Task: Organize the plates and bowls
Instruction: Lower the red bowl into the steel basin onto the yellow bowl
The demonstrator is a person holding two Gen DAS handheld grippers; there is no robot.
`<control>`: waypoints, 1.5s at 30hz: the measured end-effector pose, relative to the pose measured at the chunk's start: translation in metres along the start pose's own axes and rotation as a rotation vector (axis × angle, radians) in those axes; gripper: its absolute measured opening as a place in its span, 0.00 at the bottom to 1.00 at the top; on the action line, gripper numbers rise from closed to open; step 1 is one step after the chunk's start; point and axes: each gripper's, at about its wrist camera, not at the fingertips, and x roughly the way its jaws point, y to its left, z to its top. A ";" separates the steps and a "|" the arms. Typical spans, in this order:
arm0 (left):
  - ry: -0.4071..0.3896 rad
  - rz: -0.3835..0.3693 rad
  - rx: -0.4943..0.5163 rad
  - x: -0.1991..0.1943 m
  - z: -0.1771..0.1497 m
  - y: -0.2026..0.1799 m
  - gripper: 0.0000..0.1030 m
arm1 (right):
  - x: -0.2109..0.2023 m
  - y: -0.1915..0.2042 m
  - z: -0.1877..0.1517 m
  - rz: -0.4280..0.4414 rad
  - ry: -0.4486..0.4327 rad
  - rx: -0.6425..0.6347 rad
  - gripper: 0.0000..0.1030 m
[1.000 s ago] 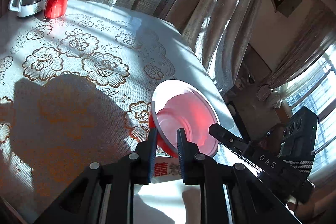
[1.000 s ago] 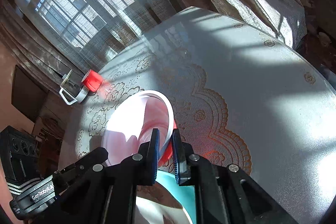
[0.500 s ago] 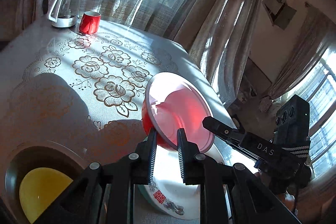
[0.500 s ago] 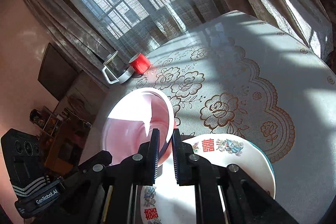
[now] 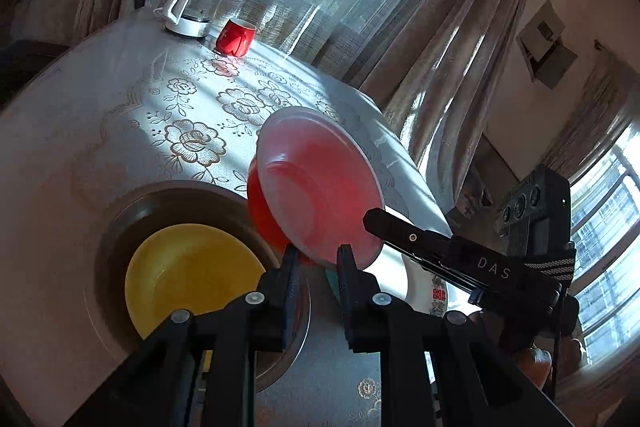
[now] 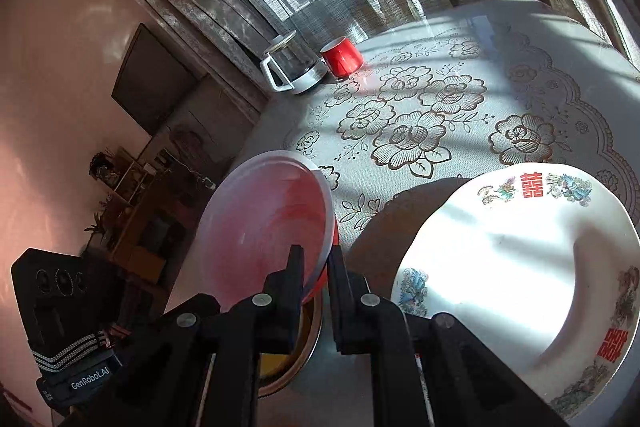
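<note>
Left gripper (image 5: 314, 253) view alone — yellow plate (image 5: 192, 267), red bowl (image 5: 320, 187) gripped

The round table (image 5: 100, 107) is covered by a pale cloth with a brown floral pattern. At its far edge, a glass kettle (image 5: 194, 7) with a white handle stands just beside a red mug (image 5: 236, 37). At the near edge, a dark plate (image 5: 120, 227) carries a yellow bowl (image 5: 188, 271). To its right lies a white decorated plate (image 6: 520, 255).
</note>
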 end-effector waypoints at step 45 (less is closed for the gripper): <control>0.021 0.189 -0.150 -0.032 -0.048 0.078 0.17 | 0.052 0.026 -0.056 -0.032 0.229 -0.058 0.12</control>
